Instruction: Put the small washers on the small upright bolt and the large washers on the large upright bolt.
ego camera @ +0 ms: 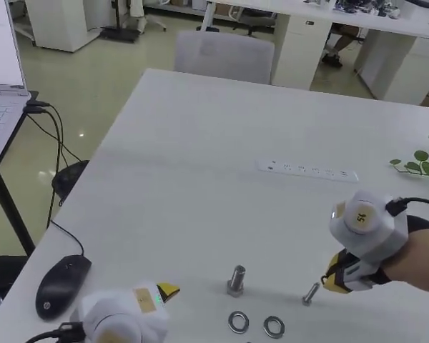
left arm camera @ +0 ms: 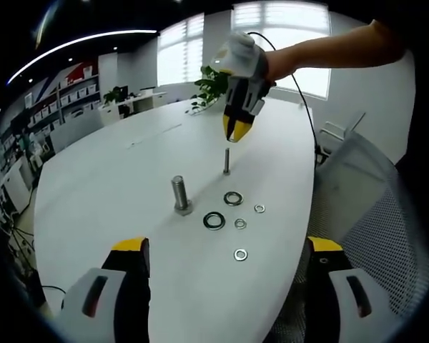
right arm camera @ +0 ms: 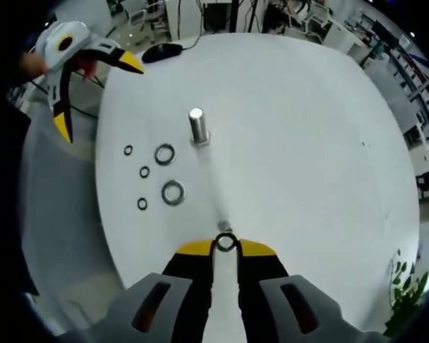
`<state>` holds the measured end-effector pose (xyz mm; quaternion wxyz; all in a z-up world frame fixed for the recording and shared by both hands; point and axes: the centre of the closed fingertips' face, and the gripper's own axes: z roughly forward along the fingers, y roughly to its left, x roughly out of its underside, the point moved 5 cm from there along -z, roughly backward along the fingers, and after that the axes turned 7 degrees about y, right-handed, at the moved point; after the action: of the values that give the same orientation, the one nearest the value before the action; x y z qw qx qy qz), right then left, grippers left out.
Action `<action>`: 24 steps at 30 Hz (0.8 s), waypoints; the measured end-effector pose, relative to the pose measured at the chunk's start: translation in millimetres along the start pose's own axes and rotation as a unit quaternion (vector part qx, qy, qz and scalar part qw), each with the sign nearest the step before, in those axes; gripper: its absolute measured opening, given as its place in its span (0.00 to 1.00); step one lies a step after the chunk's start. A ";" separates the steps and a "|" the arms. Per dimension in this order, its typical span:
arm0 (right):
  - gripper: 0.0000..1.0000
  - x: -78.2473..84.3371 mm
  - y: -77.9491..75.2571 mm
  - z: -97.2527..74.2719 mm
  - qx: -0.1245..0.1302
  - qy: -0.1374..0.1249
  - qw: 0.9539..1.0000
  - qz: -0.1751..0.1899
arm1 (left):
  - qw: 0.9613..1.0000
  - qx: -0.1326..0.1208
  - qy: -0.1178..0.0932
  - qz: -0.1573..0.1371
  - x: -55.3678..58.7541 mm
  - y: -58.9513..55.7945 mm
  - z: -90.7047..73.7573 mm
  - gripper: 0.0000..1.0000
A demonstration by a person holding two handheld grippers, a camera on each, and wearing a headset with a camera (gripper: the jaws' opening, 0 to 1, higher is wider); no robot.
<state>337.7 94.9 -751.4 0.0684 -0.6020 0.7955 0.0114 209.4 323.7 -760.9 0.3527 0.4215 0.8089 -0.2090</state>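
Closest to the headset, at the near edge of the table [ego camera: 200, 179], the left gripper [ego camera: 146, 304] hangs with its jaws wide apart and nothing between them, as its own view makes plain. Right of it the large upright bolt [ego camera: 236, 280] stands head down, with no ring on its shank that I can make out. Two large washers [ego camera: 237, 321] lie flat in front of it, toward the near edge, and three small washers [left arm camera: 240, 224] lie loose just beside those. Further right stands the small upright bolt [ego camera: 311, 293], with the right gripper [ego camera: 332, 283] hovering close above it.

By my reading the task is barely begun. Five rings lie loose on the table, neither bolt seems to carry one, and the first is about to go on.

The right gripper view settles what the head view leaves unclear: that claw is clamped on a washer [right arm camera: 226, 243], probably a small one, held right over the small bolt's tip. The left gripper view gives the side-on look, with a slight gap between claw and bolt top, and it also gives the count of small washers.
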 end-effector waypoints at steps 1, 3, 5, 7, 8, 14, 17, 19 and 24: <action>0.12 -0.5 -2.2 1.7 0.004 0.000 1.000 0.002 | 1.000 0.001 -0.001 0.000 -0.7 -0.4 0.0 0.90; 0.12 -0.6 -4.6 4.8 0.002 0.000 1.000 0.006 | 1.000 0.001 -0.002 0.000 -1.7 -0.6 0.4 0.90; 0.12 -0.5 -4.8 7.1 0.000 0.003 1.000 0.006 | 1.000 0.001 0.000 -0.001 -1.4 -0.1 0.8 0.90; 0.12 -0.5 -4.6 9.4 -0.004 0.005 1.000 0.005 | 1.000 0.003 0.002 -0.001 -0.3 0.1 1.6 0.89; 0.12 -0.6 -4.6 10.3 -0.005 0.005 1.000 0.005 | 1.000 0.003 0.004 -0.001 0.1 -0.1 1.9 0.89; 0.12 -1.0 -4.2 16.0 -0.010 0.007 1.000 0.006 | 1.000 0.003 0.005 -0.003 1.2 -0.9 1.4 0.88; 0.12 -0.9 -3.7 18.5 -0.009 0.010 1.000 0.001 | 1.000 0.004 0.003 -0.010 0.7 -0.2 0.9 0.88; 0.12 -0.6 -3.8 19.5 -0.012 0.010 1.000 0.004 | 1.000 0.000 0.001 -0.009 -0.2 0.6 0.3 0.88; 0.12 0.2 -2.2 22.8 -0.015 0.012 1.000 0.001 | 1.000 -0.002 0.007 -0.006 1.9 1.1 0.6 0.88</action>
<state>341.9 96.4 -773.9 0.0496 -0.6024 0.7965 0.0158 209.8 325.0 -762.7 0.3464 0.4175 0.8142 -0.2068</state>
